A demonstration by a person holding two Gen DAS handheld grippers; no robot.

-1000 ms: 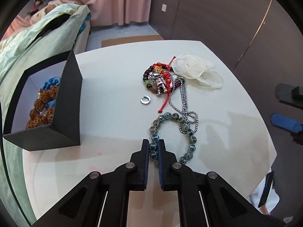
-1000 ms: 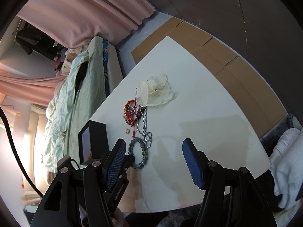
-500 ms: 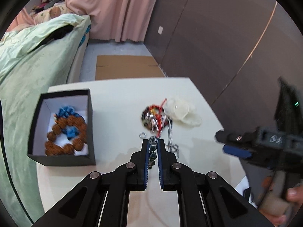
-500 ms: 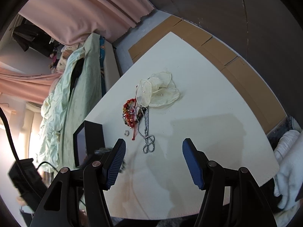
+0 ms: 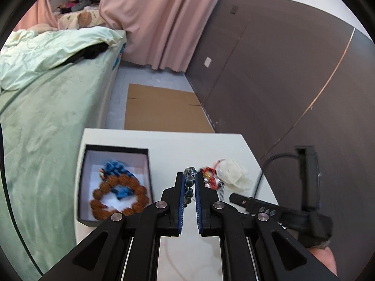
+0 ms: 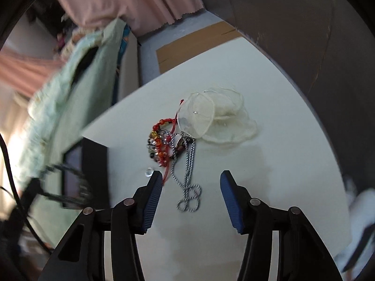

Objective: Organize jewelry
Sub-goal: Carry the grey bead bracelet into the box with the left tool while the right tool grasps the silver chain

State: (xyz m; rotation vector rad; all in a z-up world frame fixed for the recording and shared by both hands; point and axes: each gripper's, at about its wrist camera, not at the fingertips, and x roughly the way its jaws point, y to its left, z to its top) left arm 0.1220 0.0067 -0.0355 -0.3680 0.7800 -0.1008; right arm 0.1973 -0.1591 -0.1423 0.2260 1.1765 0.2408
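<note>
My left gripper (image 5: 189, 178) is shut on a grey-green bead bracelet (image 5: 189, 185), which hangs above the white table (image 5: 182, 147). To its left stands a black box (image 5: 114, 151) holding a brown bead bracelet (image 5: 117, 200) and blue beads (image 5: 113, 167). My right gripper (image 6: 191, 180) hovers over the table with its jaws closing and nothing pressed between them. A silver chain (image 6: 188, 175) lies just beyond its fingertips. Past it sit a red beaded bracelet pile (image 6: 161, 142), a small silver ring (image 6: 148, 171) and sheer cream fabric flowers (image 6: 218, 117).
A bed with a pale green cover (image 5: 44, 98) runs along the table's left side. Cardboard (image 5: 161, 110) lies on the floor beyond the table. A dark wall (image 5: 281, 75) stands at the right, pink curtains (image 5: 159, 18) behind. The right gripper's body (image 5: 281, 210) shows blurred at the left wrist view's right.
My left gripper has risen with the bead bracelet and swung toward the black box. My right gripper has moved in over the silver chain and its jaws have narrowed.
</note>
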